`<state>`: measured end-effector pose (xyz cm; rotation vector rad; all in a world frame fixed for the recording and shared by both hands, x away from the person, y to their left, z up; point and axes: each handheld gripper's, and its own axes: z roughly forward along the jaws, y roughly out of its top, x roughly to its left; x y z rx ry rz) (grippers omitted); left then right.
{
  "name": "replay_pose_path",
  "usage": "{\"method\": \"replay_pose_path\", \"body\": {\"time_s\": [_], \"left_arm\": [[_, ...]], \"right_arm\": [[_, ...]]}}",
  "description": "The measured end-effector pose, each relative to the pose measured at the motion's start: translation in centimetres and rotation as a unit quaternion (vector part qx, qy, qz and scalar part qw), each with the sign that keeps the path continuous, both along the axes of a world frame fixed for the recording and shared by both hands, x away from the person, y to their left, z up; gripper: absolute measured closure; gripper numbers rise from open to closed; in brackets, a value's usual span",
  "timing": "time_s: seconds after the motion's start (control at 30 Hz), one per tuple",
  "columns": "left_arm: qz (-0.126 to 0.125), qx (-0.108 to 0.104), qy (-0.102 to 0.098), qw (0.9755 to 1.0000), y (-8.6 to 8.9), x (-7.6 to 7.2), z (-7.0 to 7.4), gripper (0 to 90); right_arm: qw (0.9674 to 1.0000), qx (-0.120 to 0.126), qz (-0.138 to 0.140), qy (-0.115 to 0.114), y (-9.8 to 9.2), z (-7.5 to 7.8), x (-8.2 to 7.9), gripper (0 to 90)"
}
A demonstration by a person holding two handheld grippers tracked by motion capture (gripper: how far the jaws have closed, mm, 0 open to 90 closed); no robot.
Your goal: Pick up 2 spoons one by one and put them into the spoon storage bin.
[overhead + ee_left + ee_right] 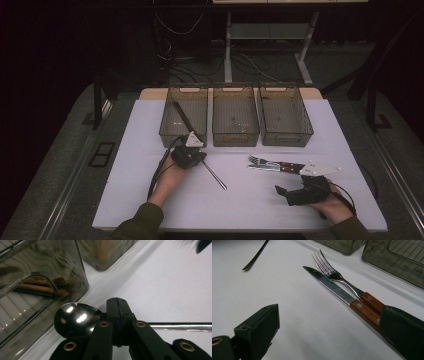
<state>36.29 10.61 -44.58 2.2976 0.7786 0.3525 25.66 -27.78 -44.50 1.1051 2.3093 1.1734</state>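
1. A spoon (75, 319) is clamped at its neck by the closed fingers of the left gripper (191, 148), just beside the near wall of the left bin (168, 131); its polished bowl is seen next to the smoky wall, and its slim steel handle runs across the white table (150, 200) toward the near right.
2. One long wooden-handled utensil (183, 116) is already lying in the left bin, so the sorting is judged to be partly done.
3. The middle bin (235, 137) and the right bin (286, 138) appear to be empty.
4. A knife (337, 291) and a fork (342, 280), both with riveted wooden handles, are lying side by side on the table, right of centre, and are left to be sorted.
5. The right gripper (290, 190) is held with its fingers spread wide and nothing between them, just near the two handles.
6. Placing the spoon is judged to be the step in hand.
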Motion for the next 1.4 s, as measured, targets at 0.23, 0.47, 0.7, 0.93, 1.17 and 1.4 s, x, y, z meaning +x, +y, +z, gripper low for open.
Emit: {"method": "replay_pose_path", "body": {"time_s": [0.23, 0.47, 0.7, 0.93, 1.17, 1.4], "left_arm": [[0.001, 0.010, 0.004, 0.9999, 0.1, -0.3, 0.2, 89.3], [0.001, 0.021, 0.014, 0.9997, 0.5, -0.6, 0.4, 89.3], [-0.008, 0.027, 0.027, 0.9992, 1.0, -1.1, 0.7, 89.3], [-0.016, 0.039, 0.034, 0.9985, 1.4, -1.7, 0.9, 89.3], [-0.024, 0.037, 0.046, 0.9980, 2.0, -2.4, 1.0, 89.3], [-0.024, 0.037, 0.061, 0.9971, 2.6, -3.9, 1.2, 89.3]], "right_arm": [[1.0000, 0.001, -0.001, 0.000, -0.1, 0.0, 0.0, 3.6], [1.0000, 0.000, -0.001, -0.001, -0.1, 0.0, 0.0, 3.5], [1.0000, 0.000, -0.002, -0.001, -0.1, 0.0, 0.1, 3.6], [1.0000, 0.001, -0.004, -0.001, -0.2, 0.0, 0.1, 3.6], [1.0000, 0.001, -0.005, 0.000, -0.2, 0.0, 0.0, 3.6], [1.0000, 0.001, -0.005, -0.001, -0.2, 0.0, 0.0, 3.6]]}}
